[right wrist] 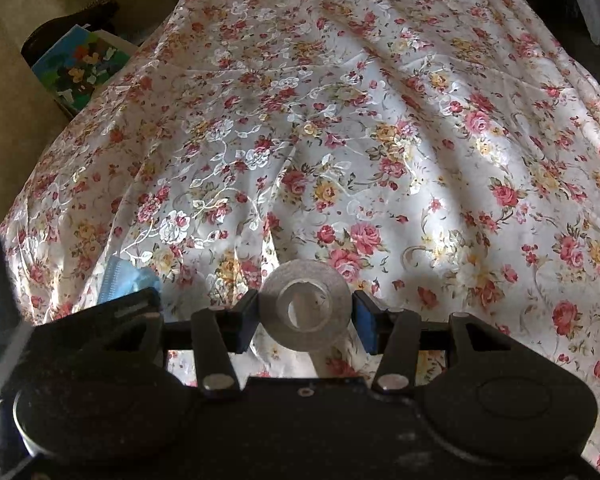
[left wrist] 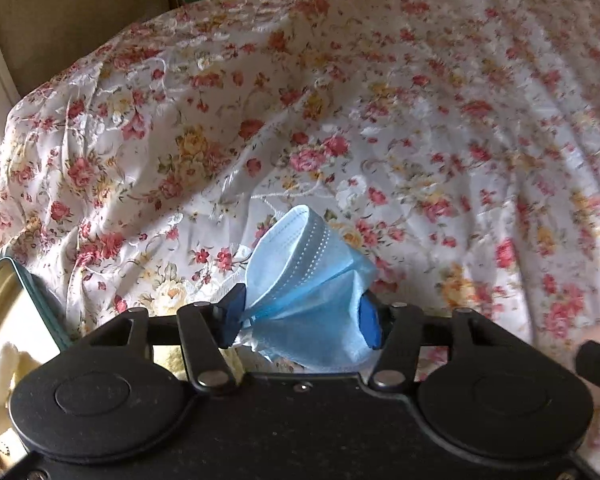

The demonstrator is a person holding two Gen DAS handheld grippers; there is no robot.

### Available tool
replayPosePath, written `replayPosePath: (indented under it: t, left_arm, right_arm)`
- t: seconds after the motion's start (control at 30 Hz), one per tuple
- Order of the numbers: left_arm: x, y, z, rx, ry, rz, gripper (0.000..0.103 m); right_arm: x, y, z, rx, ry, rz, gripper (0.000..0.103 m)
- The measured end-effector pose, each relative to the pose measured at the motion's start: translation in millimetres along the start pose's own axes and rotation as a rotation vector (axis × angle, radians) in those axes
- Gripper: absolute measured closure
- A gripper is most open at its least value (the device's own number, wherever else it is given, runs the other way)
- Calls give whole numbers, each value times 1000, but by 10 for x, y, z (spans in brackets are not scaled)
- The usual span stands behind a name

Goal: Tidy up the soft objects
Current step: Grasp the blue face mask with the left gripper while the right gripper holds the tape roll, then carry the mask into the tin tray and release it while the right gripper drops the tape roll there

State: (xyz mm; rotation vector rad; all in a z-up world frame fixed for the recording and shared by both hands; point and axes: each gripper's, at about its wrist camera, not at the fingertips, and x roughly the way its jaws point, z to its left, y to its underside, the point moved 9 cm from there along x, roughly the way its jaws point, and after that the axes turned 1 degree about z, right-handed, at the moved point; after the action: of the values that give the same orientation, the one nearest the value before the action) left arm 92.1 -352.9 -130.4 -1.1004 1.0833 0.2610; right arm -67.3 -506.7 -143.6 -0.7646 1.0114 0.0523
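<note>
At far left of the left wrist view, a teal-rimmed box [left wrist: 18, 312] with pale yellow cloth inside sits on the flowered cloth [left wrist: 339, 100] that covers the worktop. Just right of it, the left gripper [left wrist: 300, 318] has its jaws pressed on a crumpled blue face mask [left wrist: 303, 280] — bunched between the blue pads, lifted off the cloth. Further right, the right gripper [right wrist: 304, 318] clamps a roll of clear tape [right wrist: 303, 306] (hole facing the camera) narrowly between its jaws — above the same flowered cloth.
</note>
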Motion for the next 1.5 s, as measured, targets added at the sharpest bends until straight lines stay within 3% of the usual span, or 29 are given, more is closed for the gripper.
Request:
replayPosePath:
  t: [0.23,0.4,0.8,1.0,1.17,1.33,1.5]
  left_arm:
    - [-581,116,112,6,74,-20,49]
    - [-980,293,381,-1,68,-35,49]
    - [-1652,652,1482,-64,-33,-103,49]
    - [-1892,701,2113,-87,-131,-176,49]
    - [-1888,801,2483,-123,-155,-152,49]
    - [-1825,924,2726,-208,-123,-90,49]
    - [-1839,940,3035,-326,-149,-85,49]
  right_arm:
    - [19,-15,-72,12,18,-1,54]
    - [16,-1,-78,6,30,-2,54]
    - [-21,34,8,-50,74,-36,54]
    - [-48,57,121,-106,99,-66,54]
    - [-108,91,286,-153,99,-93,54]
    - [-230,208,594,-195,31,-102,54]
    - [-476,393,1086,-281,-72,-147,54]
